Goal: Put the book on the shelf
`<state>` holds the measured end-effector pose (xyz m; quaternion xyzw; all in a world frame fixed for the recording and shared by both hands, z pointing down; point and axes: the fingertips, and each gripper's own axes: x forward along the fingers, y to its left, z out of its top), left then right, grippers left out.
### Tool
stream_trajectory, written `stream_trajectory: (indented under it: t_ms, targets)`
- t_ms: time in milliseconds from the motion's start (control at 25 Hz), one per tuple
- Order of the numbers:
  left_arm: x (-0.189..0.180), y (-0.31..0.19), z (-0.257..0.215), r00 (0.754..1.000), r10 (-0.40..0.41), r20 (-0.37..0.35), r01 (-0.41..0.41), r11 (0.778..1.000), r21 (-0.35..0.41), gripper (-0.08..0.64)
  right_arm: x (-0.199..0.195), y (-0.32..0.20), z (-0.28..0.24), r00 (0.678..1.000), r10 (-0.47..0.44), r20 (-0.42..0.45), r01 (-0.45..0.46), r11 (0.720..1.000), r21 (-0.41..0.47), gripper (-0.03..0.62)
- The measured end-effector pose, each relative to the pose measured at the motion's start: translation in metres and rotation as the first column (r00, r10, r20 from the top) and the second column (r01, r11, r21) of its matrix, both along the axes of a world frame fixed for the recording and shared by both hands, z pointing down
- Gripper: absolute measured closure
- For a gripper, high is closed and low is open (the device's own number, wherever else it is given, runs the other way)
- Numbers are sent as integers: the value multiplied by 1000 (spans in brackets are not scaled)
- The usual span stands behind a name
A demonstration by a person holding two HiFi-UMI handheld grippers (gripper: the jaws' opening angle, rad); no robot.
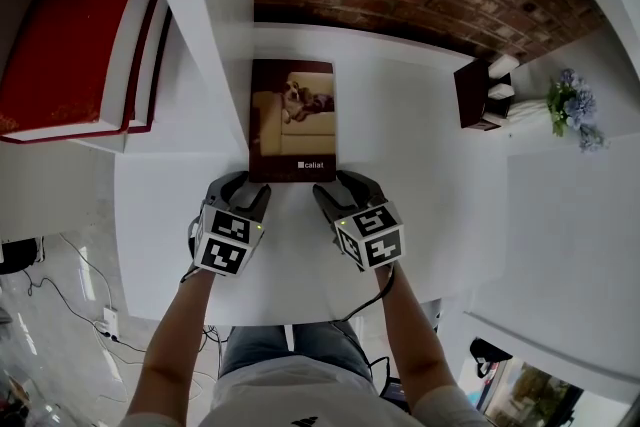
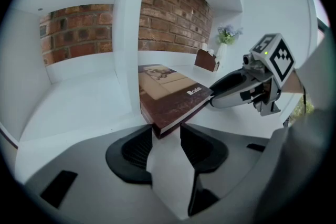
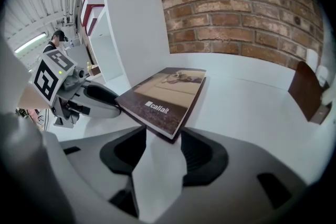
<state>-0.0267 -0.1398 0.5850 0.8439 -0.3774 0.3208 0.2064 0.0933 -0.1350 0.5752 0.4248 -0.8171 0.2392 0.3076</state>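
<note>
In the head view, both near corners of the book (image 1: 292,120) are covered by the tips of the left gripper (image 1: 243,187) and the right gripper (image 1: 346,187). Whether the book's left edge touches the shelf divider (image 1: 205,15) cannot be determined. Left of the book, beyond the divider, the red books (image 1: 70,25) are cut off by the top and left edges. Right of the book, the contents of the brown holder (image 1: 476,95) are too small to identify. The book's cover picture (image 1: 295,105) is blurred. In the right gripper view, a person (image 3: 54,42) far left of the book is too small to make out and is partly hidden behind the left gripper.
</note>
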Motion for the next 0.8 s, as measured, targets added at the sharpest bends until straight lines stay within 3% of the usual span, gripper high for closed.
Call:
stream_trajectory:
  t_ms: [800]
  targets:
    - [1,-3,-5,999,11,-35,-11,1000,-15,390,-9,-12,8,999,-34,11,34,999,-4,388]
